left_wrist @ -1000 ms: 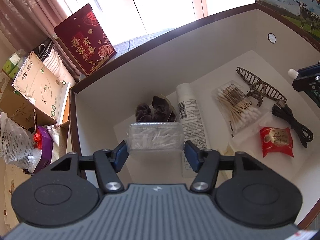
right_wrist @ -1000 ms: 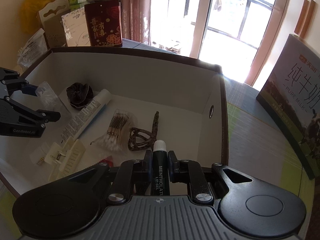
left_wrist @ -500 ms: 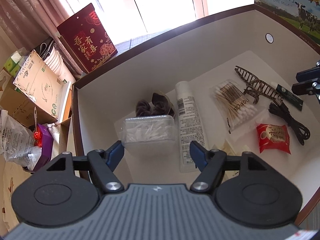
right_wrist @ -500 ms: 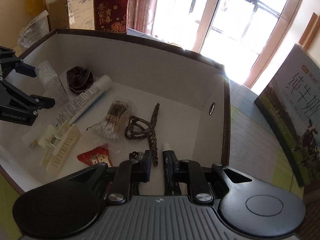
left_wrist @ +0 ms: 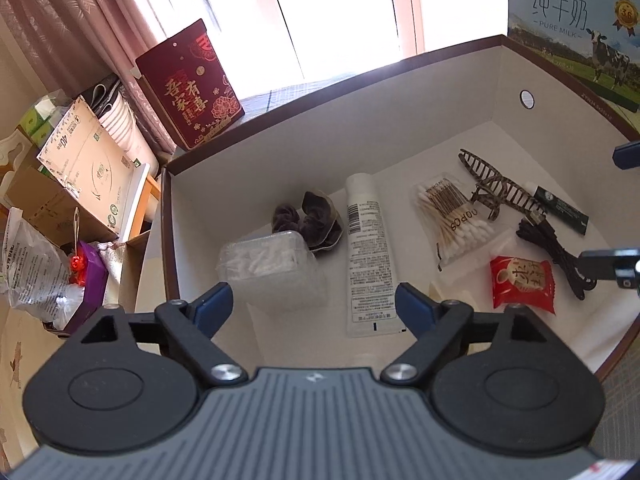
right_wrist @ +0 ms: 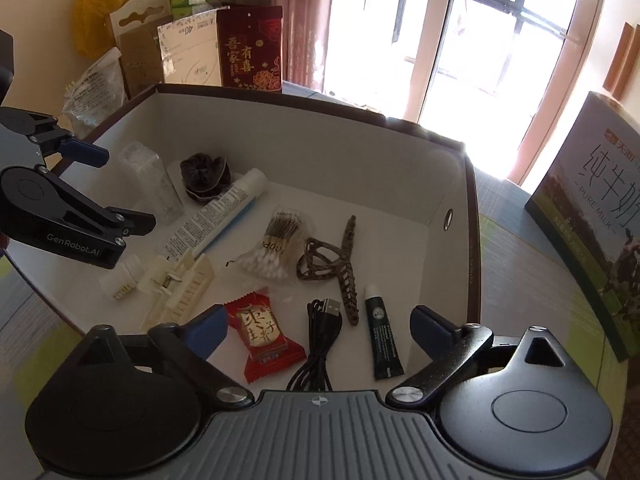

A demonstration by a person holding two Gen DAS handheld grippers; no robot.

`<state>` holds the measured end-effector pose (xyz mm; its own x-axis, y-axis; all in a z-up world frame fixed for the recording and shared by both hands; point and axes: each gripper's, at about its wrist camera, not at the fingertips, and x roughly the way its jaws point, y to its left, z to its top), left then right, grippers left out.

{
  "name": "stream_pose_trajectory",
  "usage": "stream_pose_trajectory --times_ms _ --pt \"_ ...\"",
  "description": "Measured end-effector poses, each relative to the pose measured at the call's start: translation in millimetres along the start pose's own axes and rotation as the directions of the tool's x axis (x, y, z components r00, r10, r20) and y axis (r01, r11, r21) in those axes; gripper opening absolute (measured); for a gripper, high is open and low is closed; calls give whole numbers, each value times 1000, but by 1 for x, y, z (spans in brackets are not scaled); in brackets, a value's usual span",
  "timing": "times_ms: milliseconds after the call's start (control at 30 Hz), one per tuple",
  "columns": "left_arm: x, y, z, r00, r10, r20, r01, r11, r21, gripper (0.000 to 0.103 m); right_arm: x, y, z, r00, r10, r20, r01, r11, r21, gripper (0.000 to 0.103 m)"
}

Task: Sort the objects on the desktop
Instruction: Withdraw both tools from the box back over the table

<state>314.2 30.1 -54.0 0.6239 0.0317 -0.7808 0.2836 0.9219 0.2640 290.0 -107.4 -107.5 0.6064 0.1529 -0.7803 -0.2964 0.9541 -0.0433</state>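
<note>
- Both of my grippers are hanging over the white storage box [right_wrist: 256,136] with jaws spread wide and nothing between them: the left gripper [left_wrist: 314,306] at the near left corner, the right gripper [right_wrist: 320,330] over the near right end.
- Sitting just ahead of my left jaws is the clear box of cotton swabs [left_wrist: 276,264], parked in the corner beside the dark scrunchie [left_wrist: 310,220], where I judge it is tucked out of the way.
- Lying flat between my right jaws is the green lip gel tube [right_wrist: 382,334], cap pointing away, just beside the black USB cable [right_wrist: 320,328] and the brown claw clip [right_wrist: 338,256].
- Filling the middle are the white tube [left_wrist: 368,256], the bag of cotton swabs [left_wrist: 454,216] and the red candy [right_wrist: 264,338], laid side by side rather than heaped, which I take to be the sorting idea.
- I am reading this placing step as done.
</note>
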Motion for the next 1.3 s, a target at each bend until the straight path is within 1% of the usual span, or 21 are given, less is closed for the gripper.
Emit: stream_pose_trajectory --times_ms 167,333,400,500,633,700,867,1000,1300 --pt "-31 -1 -5 998 10 54 -8 999 -47 97 -21 -2 -8 999 24 45 -28 996 83 101" --pt "-64 -6 -14 994 18 106 -8 996 -92 100 -45 -2 -22 996 17 85 -30 989 146 101" --pt "-76 -9 -20 993 13 115 0 994 -110 101 -54 -1 -28 995 12 95 -28 984 174 101" --pt "-92 -11 -31 993 3 117 15 989 -150 102 -67 1 -37 995 -4 98 -16 979 202 101" --pt "-111 -12 -50 995 -22 102 44 975 -218 102 -84 6 -52 994 -32 107 6 972 234 101" --pt "-122 -16 -61 996 -24 92 45 969 -244 102 -92 9 -60 994 -40 106 12 967 253 101" --pt "-144 -29 -86 997 -36 68 53 961 -270 102 -113 20 -79 994 -48 102 18 961 276 101" --pt "-162 -38 -102 997 -38 61 54 956 -287 102 -130 30 -89 993 -46 110 16 966 260 101" --pt "-202 -50 -124 996 -34 83 57 954 -294 102 -163 51 -106 990 -47 135 14 973 230 101"
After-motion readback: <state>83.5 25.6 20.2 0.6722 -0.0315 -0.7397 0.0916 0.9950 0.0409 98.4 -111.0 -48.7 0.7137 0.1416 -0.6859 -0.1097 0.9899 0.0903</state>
